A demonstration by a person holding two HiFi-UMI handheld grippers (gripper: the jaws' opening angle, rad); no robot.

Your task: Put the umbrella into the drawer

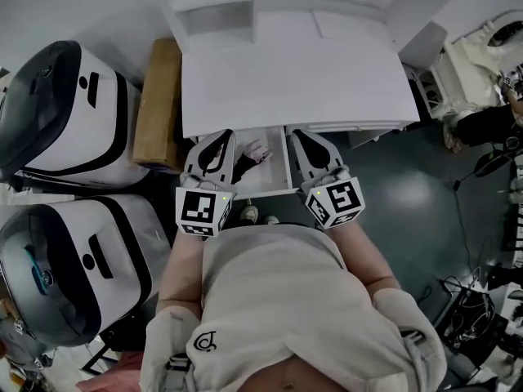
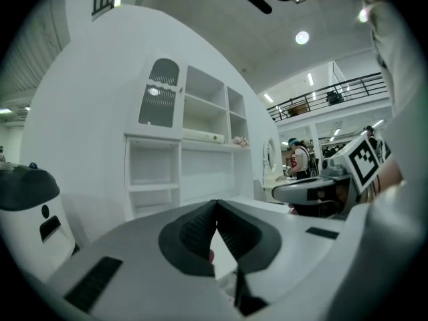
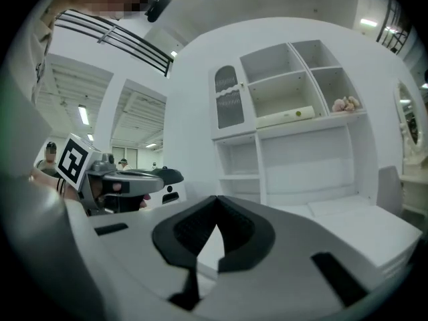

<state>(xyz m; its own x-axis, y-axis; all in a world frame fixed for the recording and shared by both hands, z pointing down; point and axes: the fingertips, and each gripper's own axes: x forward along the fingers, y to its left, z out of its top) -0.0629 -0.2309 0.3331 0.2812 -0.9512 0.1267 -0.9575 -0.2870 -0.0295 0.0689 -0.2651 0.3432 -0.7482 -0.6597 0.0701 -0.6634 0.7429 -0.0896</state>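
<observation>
In the head view the drawer (image 1: 275, 188) stands pulled out under the front edge of the white desk (image 1: 294, 80). The umbrella (image 1: 255, 153), pink with a black part, lies inside the drawer between the two grippers. My left gripper (image 1: 224, 135) hangs over the drawer's left side and my right gripper (image 1: 295, 133) over its right side, both apart from the umbrella. In the left gripper view the left gripper (image 2: 215, 203) has its jaws meeting with nothing held. In the right gripper view the right gripper (image 3: 215, 199) is likewise shut and empty, pointing level at the desk's hutch.
A white hutch with shelves (image 3: 294, 112) rises at the desk's back. Two large white-and-black machines (image 1: 61, 113) (image 1: 73, 268) and a brown box (image 1: 159, 104) stand left of the desk. Cables and gear (image 1: 482, 300) lie on the dark floor at the right. A person (image 2: 299, 160) stands far off.
</observation>
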